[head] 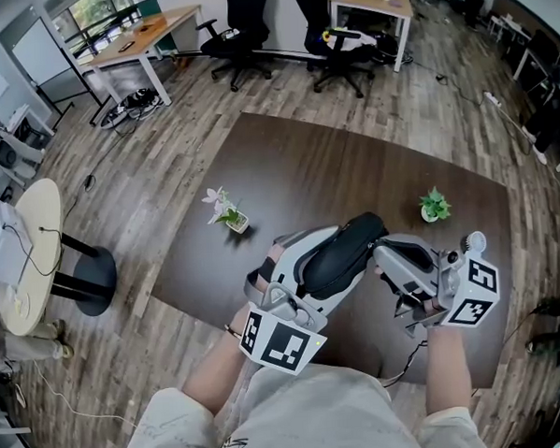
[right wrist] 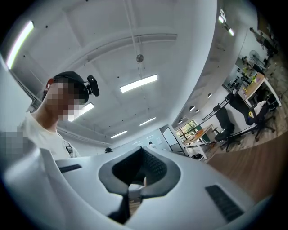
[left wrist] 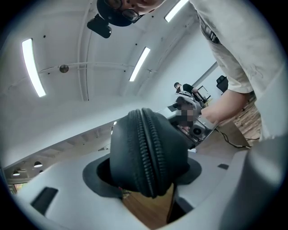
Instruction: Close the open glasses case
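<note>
- Holding the glasses case (head: pixel 342 253) up off the table (head: pixel 286 162) in my left gripper (head: pixel 324 268) is the weak point. The jaws clamp its rounded shell on either side of the zipper seam, and I reckon a smooth, curved shell could twist or squirt out if I squeeze harder.
- A drop might let the halves spring apart. In the left gripper view they meet along the seam, but I can't tell whether they are fastened all round.
- My right gripper (head: pixel 383 257) has its jaws pressed together on nothing, with the tip just beside the case's right end. A careless shove there could lever the case loose.
- The case lies between the left jaws, above the table's near edge, with one end poking out towards the right gripper.
</note>
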### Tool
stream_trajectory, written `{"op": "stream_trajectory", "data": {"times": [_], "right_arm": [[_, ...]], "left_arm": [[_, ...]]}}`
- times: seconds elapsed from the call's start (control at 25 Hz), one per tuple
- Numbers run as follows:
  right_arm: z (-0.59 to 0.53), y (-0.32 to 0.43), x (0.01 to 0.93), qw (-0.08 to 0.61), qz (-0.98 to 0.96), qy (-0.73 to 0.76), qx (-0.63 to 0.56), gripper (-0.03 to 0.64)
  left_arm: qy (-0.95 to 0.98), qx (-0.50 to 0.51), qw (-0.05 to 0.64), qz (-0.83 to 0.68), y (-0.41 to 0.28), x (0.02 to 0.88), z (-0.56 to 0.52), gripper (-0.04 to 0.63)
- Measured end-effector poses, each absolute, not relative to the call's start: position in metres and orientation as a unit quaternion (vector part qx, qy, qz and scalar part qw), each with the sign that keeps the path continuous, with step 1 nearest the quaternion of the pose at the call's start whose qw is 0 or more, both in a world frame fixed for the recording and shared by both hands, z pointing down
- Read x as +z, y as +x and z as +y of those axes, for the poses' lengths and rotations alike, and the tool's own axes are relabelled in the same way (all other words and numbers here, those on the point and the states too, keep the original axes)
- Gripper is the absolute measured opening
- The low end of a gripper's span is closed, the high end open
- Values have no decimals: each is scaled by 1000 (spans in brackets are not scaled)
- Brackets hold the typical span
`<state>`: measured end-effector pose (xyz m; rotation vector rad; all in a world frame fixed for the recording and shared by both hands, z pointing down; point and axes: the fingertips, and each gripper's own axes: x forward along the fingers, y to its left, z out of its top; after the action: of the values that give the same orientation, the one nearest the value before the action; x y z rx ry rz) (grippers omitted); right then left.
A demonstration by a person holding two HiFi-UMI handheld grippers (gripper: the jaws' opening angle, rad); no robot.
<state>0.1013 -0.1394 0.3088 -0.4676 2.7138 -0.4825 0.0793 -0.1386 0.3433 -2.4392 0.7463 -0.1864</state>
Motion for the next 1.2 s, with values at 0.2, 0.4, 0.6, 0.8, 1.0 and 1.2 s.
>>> {"op": "stream_trajectory", "data": {"times": [0.2, 0.4, 0.6, 0.8, 1.0, 1.2], "right_arm": [[-142, 95, 317, 123, 962, -195, -149, 2], [-144, 92, 324, 107, 962, -207, -145, 2], [-143, 84, 327, 76, 965, -217, -129, 2], [-134, 71, 327, 68, 970, -197, -124, 2], [-131, 66, 324, 76, 971, -188, -124, 2], [-127, 74, 309, 142, 964, -167, -151, 2]], "left_arm": [[-907, -101, 290, 289, 74, 353, -146, 276], [-906, -115, 283, 293, 71, 361, -149, 270], [-898, -151, 282, 302, 71, 371, -158, 264], [-892, -188, 281, 301, 74, 382, -169, 262], [-891, -192, 285, 296, 76, 384, -170, 265], [-906, -139, 279, 287, 77, 372, -160, 310]]}}
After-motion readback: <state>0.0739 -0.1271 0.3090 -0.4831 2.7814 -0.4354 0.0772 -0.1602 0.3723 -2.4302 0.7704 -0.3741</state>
